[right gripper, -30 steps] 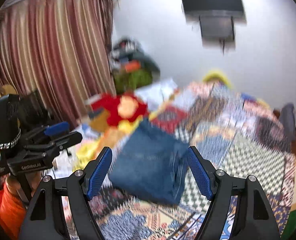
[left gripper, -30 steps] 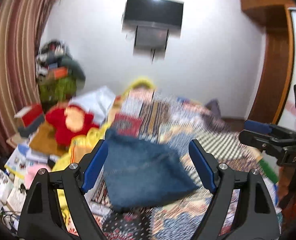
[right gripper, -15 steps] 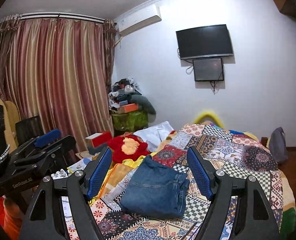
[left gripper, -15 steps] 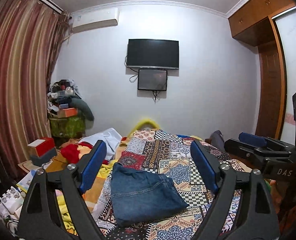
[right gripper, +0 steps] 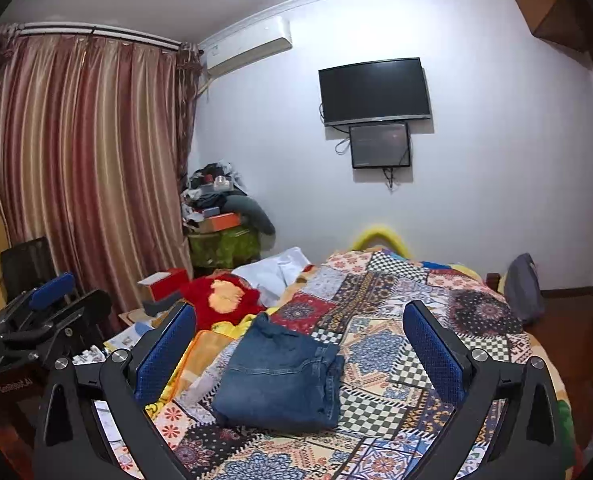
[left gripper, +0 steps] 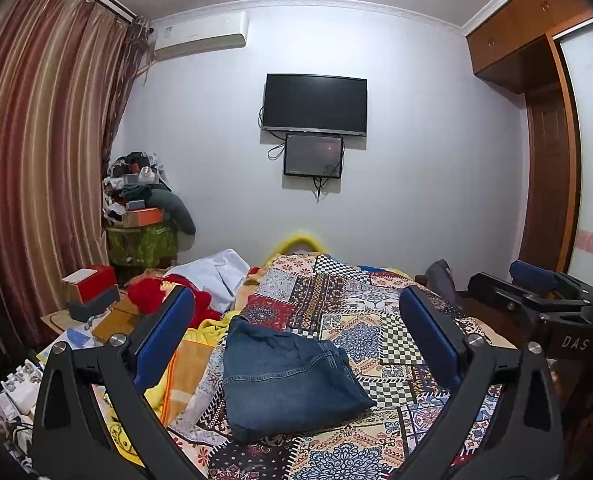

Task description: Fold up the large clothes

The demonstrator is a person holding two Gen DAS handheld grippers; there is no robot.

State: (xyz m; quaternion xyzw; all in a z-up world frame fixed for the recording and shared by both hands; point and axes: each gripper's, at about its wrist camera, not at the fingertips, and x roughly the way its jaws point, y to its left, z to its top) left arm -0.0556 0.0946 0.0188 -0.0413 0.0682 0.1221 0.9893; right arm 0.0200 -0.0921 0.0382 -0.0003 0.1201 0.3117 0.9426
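Lying folded on the patchwork bedspread (left gripper: pixel 376 320): one pair of jeans (left gripper: pixel 288 380). Two grippers, left (left gripper: pixel 296 344) and right (right gripper: pixel 298 350), jaws just opened wide, both empty, above the jeans.

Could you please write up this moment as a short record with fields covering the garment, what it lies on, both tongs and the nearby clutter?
garment: folded jeans, lying flat, held by nothing
surface: patchwork bedspread
left tongs: open, have just been opening wider, nothing between the pads, clear of the jeans
right tongs: open, have just been opening wider, empty, clear of the jeans
beside the jeans: red plush toy, white cloth, yellow blanket
wall: television
fold status: looks finished
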